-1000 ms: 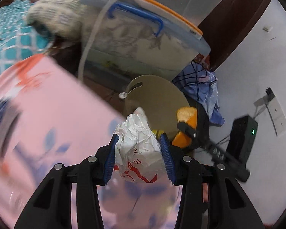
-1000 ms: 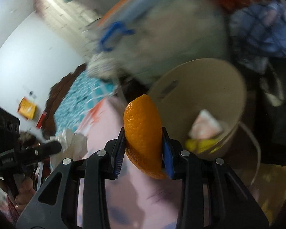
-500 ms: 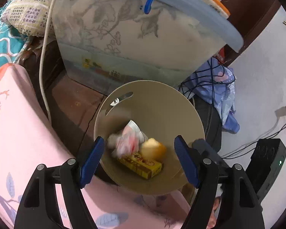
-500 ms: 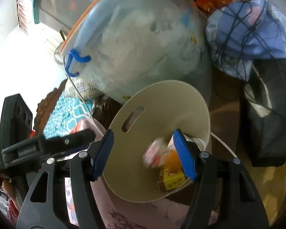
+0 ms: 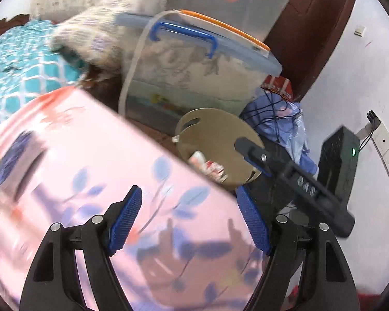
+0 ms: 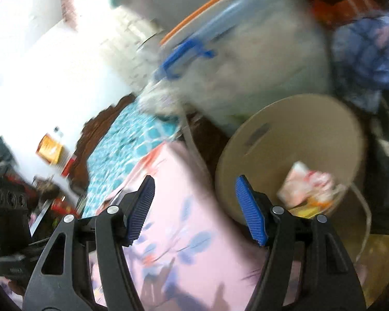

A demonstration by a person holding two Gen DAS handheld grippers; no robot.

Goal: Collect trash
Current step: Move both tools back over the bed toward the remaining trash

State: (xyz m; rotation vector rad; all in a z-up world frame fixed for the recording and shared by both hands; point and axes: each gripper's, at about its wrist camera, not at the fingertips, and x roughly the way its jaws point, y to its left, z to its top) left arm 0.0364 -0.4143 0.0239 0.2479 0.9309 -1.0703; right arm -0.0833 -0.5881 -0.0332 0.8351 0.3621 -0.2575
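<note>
A tan round trash bin (image 5: 215,134) stands on the floor beside the bed; it also shows in the right wrist view (image 6: 298,140). Crumpled white-and-red wrapper trash (image 5: 207,167) lies inside it, seen in the right wrist view (image 6: 308,186) on top of something yellow. My left gripper (image 5: 188,220) is open and empty above the pink floral bedsheet (image 5: 96,171), back from the bin. My right gripper (image 6: 194,207) is open and empty, just left of the bin's rim. The right gripper's body (image 5: 293,178) shows in the left wrist view, near the bin.
A clear storage box with a blue handle (image 5: 194,59) stands behind the bin. A blue cloth bundle with cables (image 5: 280,119) lies right of it. A black device with a green light (image 5: 339,160) stands by the white wall. A teal patterned blanket (image 5: 18,72) lies far left.
One second ago both grippers held trash: the left the crumpled wrapper, the right an orange peel. Both opened over the bin, dropped it in, and have pulled back over the bed.
</note>
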